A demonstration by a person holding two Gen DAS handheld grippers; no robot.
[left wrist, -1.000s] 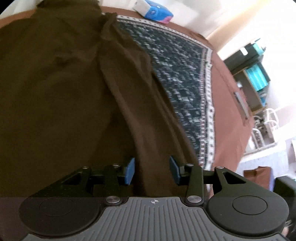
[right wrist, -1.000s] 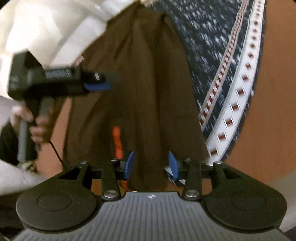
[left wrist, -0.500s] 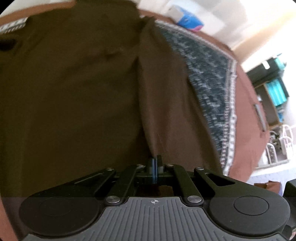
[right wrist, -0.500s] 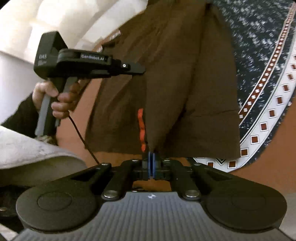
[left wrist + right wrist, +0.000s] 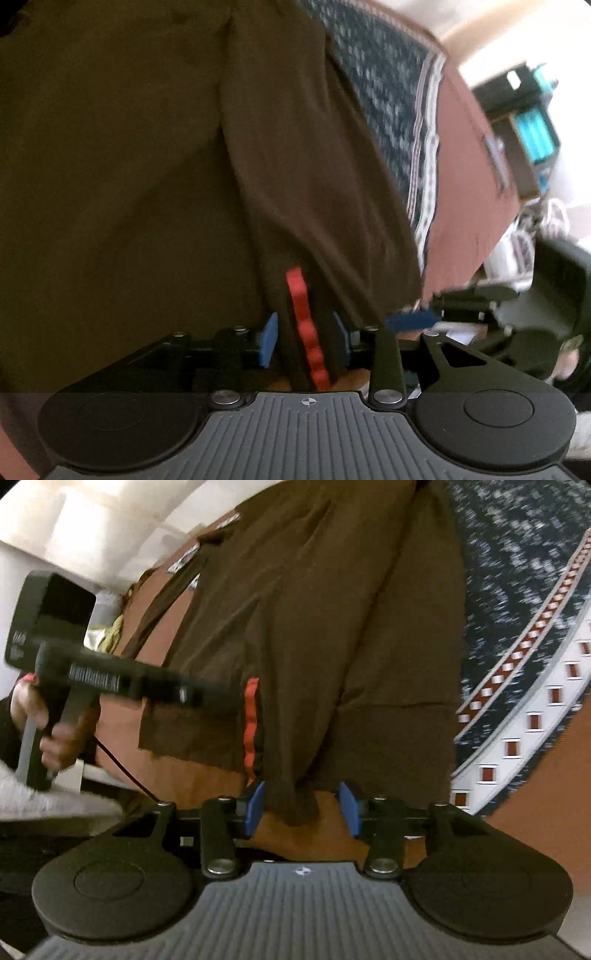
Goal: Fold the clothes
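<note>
Both jaws opening: left gripper point(image 5: 304, 341) straddles brown garment point(image 5: 129, 166) hem (red-trimmed), right gripper point(image 5: 301, 808) likewise, unclamped.

- Brown garment point(image 5: 129, 166) runs past the frame at 12 and 9 o'clock.
- Left gripper point(image 5: 221, 698) motion-blurred in the right wrist view at 9 o'clock; fingertips indistinct.

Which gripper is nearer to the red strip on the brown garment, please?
Left. The red strip runs between the left gripper's opening fingers; the right gripper sits beside it, over a neighbouring fold of the brown garment.
</note>
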